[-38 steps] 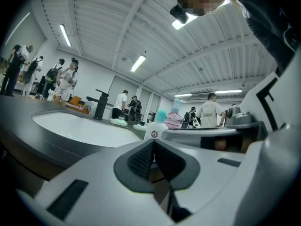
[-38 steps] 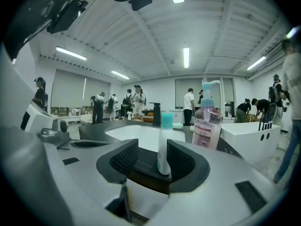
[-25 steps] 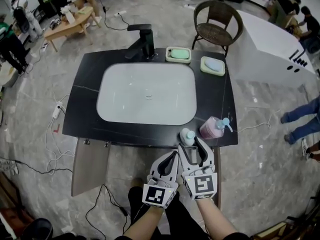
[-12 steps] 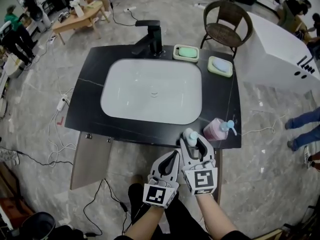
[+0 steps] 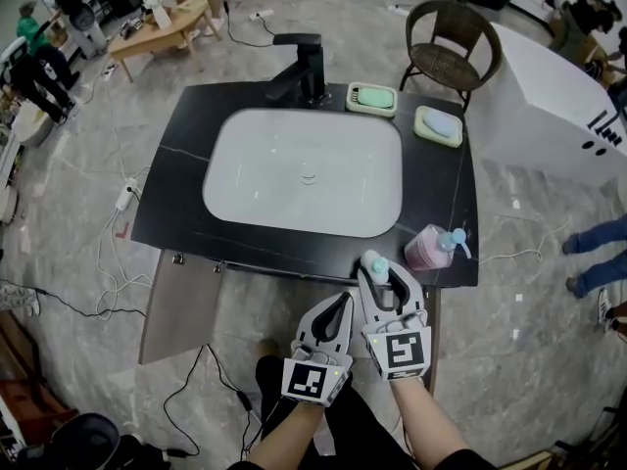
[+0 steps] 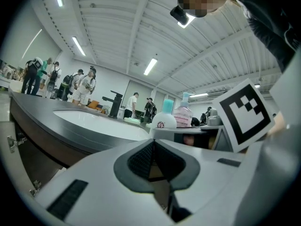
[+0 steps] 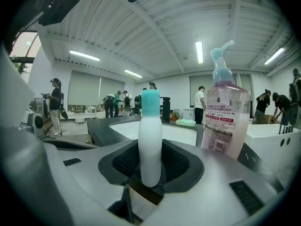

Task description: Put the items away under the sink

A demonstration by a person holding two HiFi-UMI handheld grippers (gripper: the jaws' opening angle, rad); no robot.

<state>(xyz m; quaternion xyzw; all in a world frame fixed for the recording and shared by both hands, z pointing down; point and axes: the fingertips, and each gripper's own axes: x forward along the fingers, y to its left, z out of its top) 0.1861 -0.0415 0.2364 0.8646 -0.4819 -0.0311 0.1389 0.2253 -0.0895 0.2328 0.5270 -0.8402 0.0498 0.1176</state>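
Note:
A small white bottle with a teal cap [image 5: 374, 265] stands at the front edge of the black counter [image 5: 176, 184], beside a pink pump bottle [image 5: 429, 248]. My right gripper [image 5: 380, 274] reaches level over that edge. Its jaws have just been closing, and the pads now lie against both sides of the small bottle [image 7: 150, 140]. The pink pump bottle [image 7: 225, 121] stands just right of the jaws, untouched. My left gripper [image 5: 341, 306] hangs shut and empty just left of the right one, below counter height. From the left gripper [image 6: 152, 147], both bottles show over the counter edge.
A white basin [image 5: 304, 169] fills the counter, with a black faucet [image 5: 304, 67] and two soap dishes [image 5: 371, 98] [image 5: 438, 125] behind it. A cabinet door [image 5: 176, 306] stands open at the lower left. Cables [image 5: 108, 262] trail on the floor. A chair [image 5: 453, 52] stands behind.
The right gripper's jaws have narrowed around the small white bottle, which now sits centred between them. The left gripper has stayed put. The head view has shifted slightly.

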